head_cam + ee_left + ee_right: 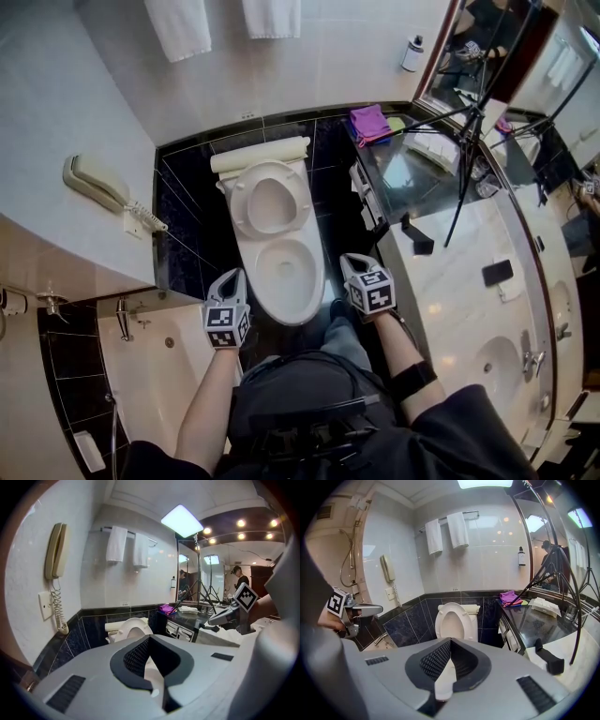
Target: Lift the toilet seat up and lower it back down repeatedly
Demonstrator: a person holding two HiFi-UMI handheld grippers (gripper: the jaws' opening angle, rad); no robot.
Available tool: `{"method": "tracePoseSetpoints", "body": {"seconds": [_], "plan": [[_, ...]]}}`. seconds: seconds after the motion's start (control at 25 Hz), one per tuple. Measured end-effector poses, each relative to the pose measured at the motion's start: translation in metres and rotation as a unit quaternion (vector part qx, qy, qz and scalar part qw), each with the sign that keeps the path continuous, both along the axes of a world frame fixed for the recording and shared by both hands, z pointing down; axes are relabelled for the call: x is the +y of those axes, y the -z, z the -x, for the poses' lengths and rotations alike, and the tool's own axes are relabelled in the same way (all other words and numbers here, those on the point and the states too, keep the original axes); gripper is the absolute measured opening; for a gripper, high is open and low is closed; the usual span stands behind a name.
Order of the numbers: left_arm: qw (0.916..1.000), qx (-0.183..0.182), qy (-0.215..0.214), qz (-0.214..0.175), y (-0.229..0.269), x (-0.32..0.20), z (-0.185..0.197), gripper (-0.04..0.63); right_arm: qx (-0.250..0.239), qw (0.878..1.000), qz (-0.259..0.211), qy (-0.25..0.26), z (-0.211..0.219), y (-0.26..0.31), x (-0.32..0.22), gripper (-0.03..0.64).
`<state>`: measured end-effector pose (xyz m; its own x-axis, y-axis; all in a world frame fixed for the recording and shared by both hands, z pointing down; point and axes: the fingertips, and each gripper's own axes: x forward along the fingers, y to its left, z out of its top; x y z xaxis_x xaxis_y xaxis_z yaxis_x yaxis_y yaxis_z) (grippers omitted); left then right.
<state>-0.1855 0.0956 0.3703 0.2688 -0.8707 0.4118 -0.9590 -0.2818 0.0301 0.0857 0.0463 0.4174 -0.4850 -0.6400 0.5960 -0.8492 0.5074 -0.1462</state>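
Head view first: the white oval plastic toilet seat point(270, 202) is up, leaning back toward the cream cistern point(260, 155), with the open white ceramic bowl point(286, 274) below it; the left gripper point(233, 277) and right gripper point(351, 262) flank the bowl's front, both clear of it; on each the fingers are pressed together with nothing between them; the seat lies ahead of and between the two, its long axis running away from the person and up the wall; right gripper view has it dead ahead, left gripper view has it off to the left, so the right looks better lined up; lowering it should mean reaching its top rim and drawing it back; that gloss looks slippery; tight room too, white bathtub point(159, 366) left, pale marble table point(450, 281) right, black tiled floor point(187, 202) between.
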Motion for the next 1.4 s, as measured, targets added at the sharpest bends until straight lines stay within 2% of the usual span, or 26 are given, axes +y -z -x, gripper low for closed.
{"method": "tracePoseSetpoints", "body": {"seconds": [0.24, 0.48, 0.64, 0.68, 0.8, 0.88, 1.04, 1.2, 1.4], "plan": [[0.9999, -0.011, 0.001, -0.002, -0.001, -0.004, 0.0, 0.0, 0.022, 1.0, -0.013, 0.013, 0.005, 0.002, -0.004, 0.004], [1.0, -0.007, 0.003, 0.004, -0.002, -0.015, -0.007, 0.0, 0.097, 0.992, -0.068, 0.054, 0.018, 0.022, -0.029, 0.031], [0.9998, -0.003, 0.015, 0.014, -0.006, -0.029, -0.011, 0.0, 0.144, 0.979, -0.1, 0.1, 0.031, 0.022, -0.066, 0.036], [0.9996, -0.002, 0.021, 0.016, -0.01, -0.034, -0.01, 0.0, 0.155, 0.976, -0.108, 0.109, 0.035, 0.023, -0.078, 0.063], [0.999, 0.0, 0.039, 0.023, -0.019, -0.05, -0.009, 0.0, 0.184, 0.965, -0.129, 0.133, 0.045, 0.028, -0.119, 0.084], [0.9985, -0.002, 0.05, 0.025, -0.022, -0.064, -0.009, 0.0, 0.194, 0.959, -0.138, 0.152, 0.055, 0.026, -0.145, 0.129], [0.9969, -0.007, 0.074, 0.025, -0.028, -0.094, -0.007, 0.0, 0.208, 0.947, -0.145, 0.199, 0.076, 0.002, -0.196, 0.187], [0.9946, -0.009, 0.1, 0.027, -0.035, -0.12, -0.005, 0.0, 0.242, 0.926, -0.155, 0.244, 0.097, -0.026, -0.246, 0.227], [0.9927, -0.009, 0.116, 0.031, -0.057, -0.149, -0.005, 0.0, 0.268, 0.908, -0.17, 0.273, 0.131, -0.053, -0.307, 0.229]]}}
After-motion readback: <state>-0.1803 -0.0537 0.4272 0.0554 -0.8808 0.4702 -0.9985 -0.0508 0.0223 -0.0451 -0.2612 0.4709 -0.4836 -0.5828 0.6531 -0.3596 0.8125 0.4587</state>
